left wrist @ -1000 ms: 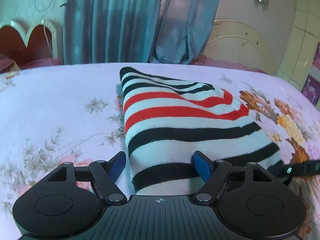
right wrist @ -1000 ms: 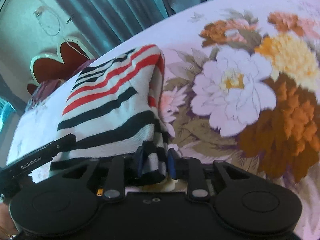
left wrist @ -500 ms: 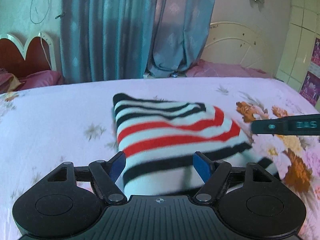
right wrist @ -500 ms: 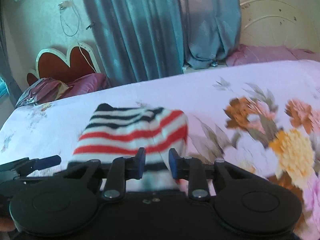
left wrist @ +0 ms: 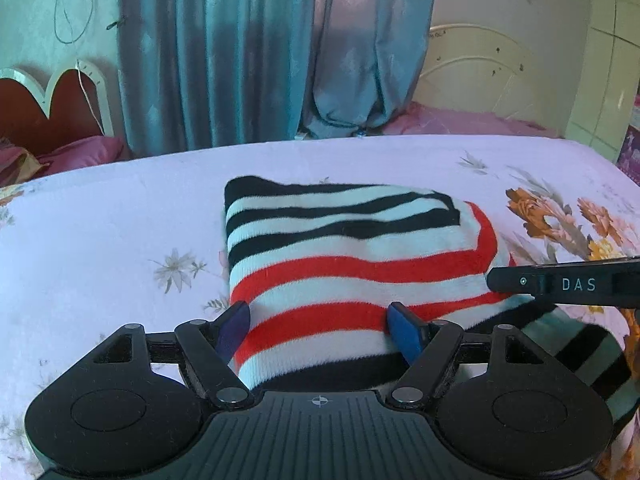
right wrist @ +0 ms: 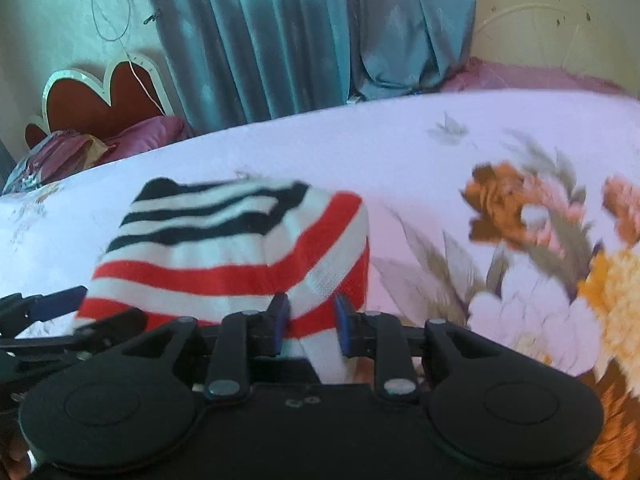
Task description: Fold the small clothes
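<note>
Two grippers work one striped garment [left wrist: 352, 256] on the floral bed [left wrist: 120, 216], probably to carry its near edge over for another fold. Its far part lies on the sheet, while the near part is raised toward both cameras. The right gripper [right wrist: 309, 326] has its jaws drawn close, pinching a bunched bit of the red-and-white edge. The left gripper [left wrist: 320, 326] has its jaws spread wide with a broad band of the cloth between them; whether the pads actually press it I cannot tell.
</note>
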A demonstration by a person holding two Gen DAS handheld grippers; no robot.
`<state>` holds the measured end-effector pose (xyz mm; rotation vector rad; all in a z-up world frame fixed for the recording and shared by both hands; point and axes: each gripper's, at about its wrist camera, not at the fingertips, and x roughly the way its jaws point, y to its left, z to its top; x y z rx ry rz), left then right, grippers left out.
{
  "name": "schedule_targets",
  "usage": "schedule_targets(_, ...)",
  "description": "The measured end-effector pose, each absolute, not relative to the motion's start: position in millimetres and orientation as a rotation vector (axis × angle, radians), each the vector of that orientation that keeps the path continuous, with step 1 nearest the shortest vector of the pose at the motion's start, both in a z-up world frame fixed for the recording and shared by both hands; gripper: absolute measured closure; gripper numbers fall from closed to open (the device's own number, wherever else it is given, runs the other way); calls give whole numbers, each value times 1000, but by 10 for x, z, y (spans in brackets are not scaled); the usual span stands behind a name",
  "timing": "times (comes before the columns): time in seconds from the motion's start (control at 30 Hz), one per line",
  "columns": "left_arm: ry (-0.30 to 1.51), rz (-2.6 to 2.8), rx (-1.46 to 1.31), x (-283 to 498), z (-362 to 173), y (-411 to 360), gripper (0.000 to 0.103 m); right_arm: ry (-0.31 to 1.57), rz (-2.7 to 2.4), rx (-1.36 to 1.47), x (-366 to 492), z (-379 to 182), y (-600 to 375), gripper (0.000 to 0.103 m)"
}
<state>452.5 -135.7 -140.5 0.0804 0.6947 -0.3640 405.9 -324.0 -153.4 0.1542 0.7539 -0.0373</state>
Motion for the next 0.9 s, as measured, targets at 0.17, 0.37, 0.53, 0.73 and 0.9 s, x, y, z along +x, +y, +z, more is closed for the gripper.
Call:
schedule_targets(0.17,725,-360,38,4597,-1323,-1305,26,760,-23,156,4058,-1441,-3216,79)
schedule_targets(0.37,692,-340,-5,4822,-1196,-1304,26,706,0,144,4226,-1218,-3207,73)
schedule_targets(0.53,697,-307,8,5125,-1271,-1391,26,694,-14,161,4556,-1210,-3197,73)
schedule_targets(0.73,831,-280,-68,5410,-1557,-1313,26,754,-68,74,4876,-1518,-3170,76)
schedule_targets(0.9,846,-285,-95,5435,-1631,-1320,26,750,-75,88,4873,-1591,-3203,76)
